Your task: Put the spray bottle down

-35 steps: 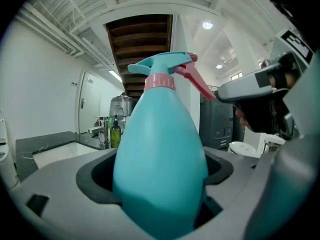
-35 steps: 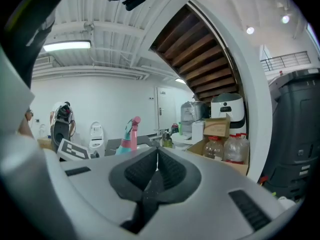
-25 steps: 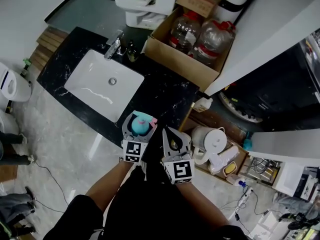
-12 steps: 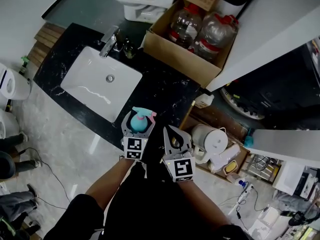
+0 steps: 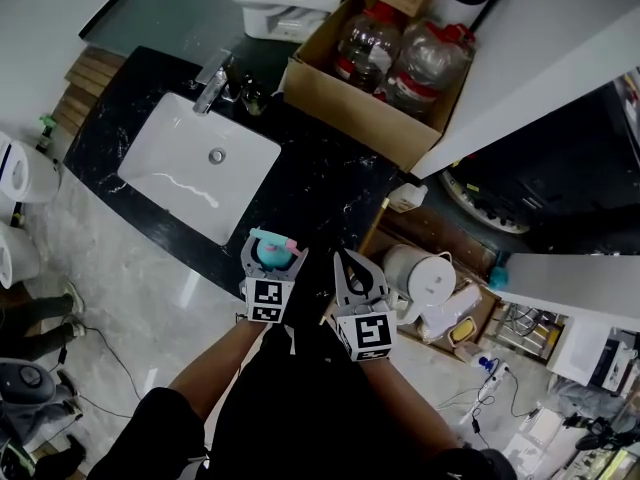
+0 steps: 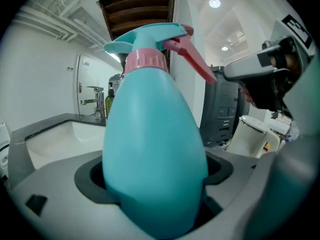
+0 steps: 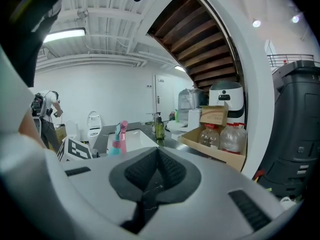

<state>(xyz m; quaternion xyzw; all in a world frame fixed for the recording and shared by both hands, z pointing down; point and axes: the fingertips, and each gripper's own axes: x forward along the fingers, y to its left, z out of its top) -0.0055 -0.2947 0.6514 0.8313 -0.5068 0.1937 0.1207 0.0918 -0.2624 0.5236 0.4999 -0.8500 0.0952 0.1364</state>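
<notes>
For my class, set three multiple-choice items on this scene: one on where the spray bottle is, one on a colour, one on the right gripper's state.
1. Where is the spray bottle?
A) in the sink
B) between the left gripper's jaws
C) in the cardboard box

2. What colour is its trigger?
A) pink
B) yellow
C) black

3. How do the right gripper's jaws stand?
A) wide apart
B) closed on a cup
C) closed, empty

Answers: B, the jaws clamp its teal body; A, the trigger shows pink; C, they meet with nothing between.
</notes>
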